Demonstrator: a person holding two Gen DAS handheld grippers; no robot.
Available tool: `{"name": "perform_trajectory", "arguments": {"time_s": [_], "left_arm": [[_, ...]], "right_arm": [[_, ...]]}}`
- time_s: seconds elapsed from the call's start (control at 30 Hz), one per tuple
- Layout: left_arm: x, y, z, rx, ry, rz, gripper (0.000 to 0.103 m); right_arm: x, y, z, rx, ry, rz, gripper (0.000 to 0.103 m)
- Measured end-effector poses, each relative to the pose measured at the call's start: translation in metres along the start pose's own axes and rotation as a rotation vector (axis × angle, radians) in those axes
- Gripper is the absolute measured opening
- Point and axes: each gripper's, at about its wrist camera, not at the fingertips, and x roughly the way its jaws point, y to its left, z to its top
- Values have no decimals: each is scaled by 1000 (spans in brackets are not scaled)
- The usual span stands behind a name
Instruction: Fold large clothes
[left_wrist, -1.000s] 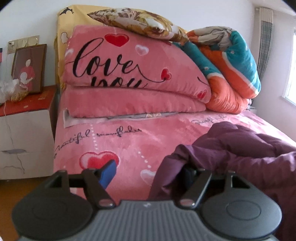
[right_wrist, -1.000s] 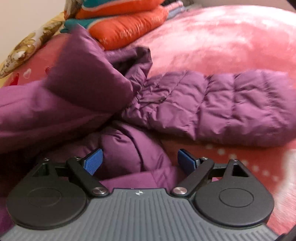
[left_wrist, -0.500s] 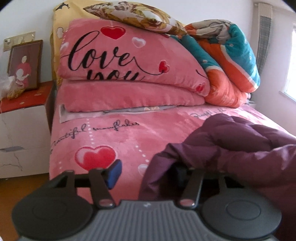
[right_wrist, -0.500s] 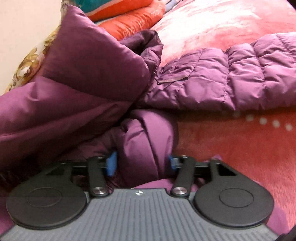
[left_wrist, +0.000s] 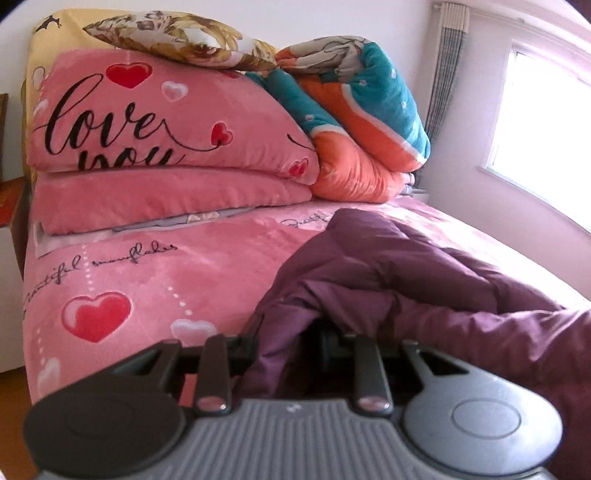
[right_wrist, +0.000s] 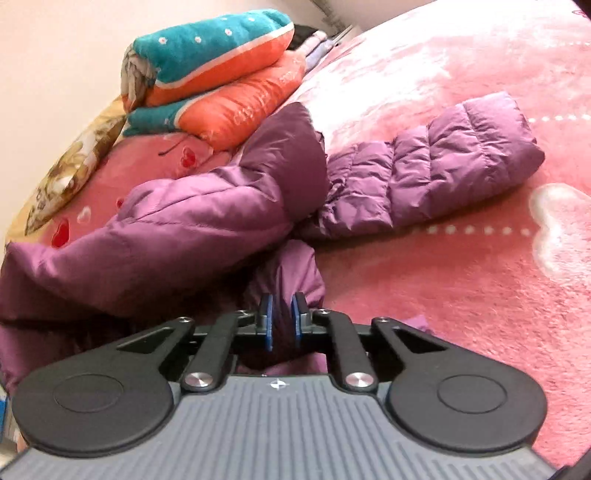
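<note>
A purple down jacket (left_wrist: 406, 280) lies crumpled on the pink bed cover (left_wrist: 147, 280). My left gripper (left_wrist: 286, 343) is at its near left edge. Its jaws are closing on a fold of purple fabric that fills the gap and hides the pads. In the right wrist view the jacket (right_wrist: 207, 221) bulges at the left, and one quilted sleeve (right_wrist: 436, 173) stretches out to the right across the cover (right_wrist: 461, 314). My right gripper (right_wrist: 281, 321) is shut on a bunched fold of the jacket, with its blue pads (right_wrist: 265, 321) pressing the fabric from both sides.
Pink "love you" pillows (left_wrist: 166, 129) and a floral cushion (left_wrist: 184, 48) are stacked at the head of the bed. A teal and orange folded blanket (left_wrist: 362, 110) (right_wrist: 221, 74) lies beside them. A window (left_wrist: 546, 129) is on the right wall.
Both grippers went from wide open to closed on folds of the jacket. The right wrist view rolled and pulled back, so the whole sleeve shows. The left view swung rightward.
</note>
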Motion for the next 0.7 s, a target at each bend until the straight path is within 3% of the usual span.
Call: {"name": "perform_trajectory", "arguments": {"time_s": [0.1, 0.13, 0.17, 0.2, 0.33, 0.43, 0.57, 0.6, 0.63, 0.67, 0.7], "left_arm": [[1, 3, -1, -3, -3, 20, 25], [2, 4, -1, -11, -3, 29, 26], [3, 7, -1, -19, -3, 35, 26], [4, 10, 0, -34, -1, 40, 28], [10, 21, 1, -78, 8, 73, 38], [14, 24, 2, -82, 15, 97, 39], [19, 24, 1, -65, 32, 101, 35], [20, 23, 0, -63, 36, 98, 35], [21, 21, 0, -57, 38, 96, 34], [21, 20, -1, -48, 40, 93, 33], [21, 17, -2, -39, 43, 85, 32]], "right_arm": [[2, 2, 2, -94, 30, -43, 25], [4, 3, 4, -109, 39, -37, 40], [4, 4, 5, -123, 45, -27, 79], [8, 5, 8, -147, 53, -23, 101], [16, 1, 6, -238, 111, -2, 103], [41, 2, 11, -282, 174, 18, 103], [76, -11, 14, -162, 285, 111, 103], [80, -16, 12, -112, 276, 146, 103], [80, -20, 10, -70, 261, 176, 99], [80, -24, 8, -21, 251, 221, 82], [78, -25, 5, 9, 237, 247, 75]]}}
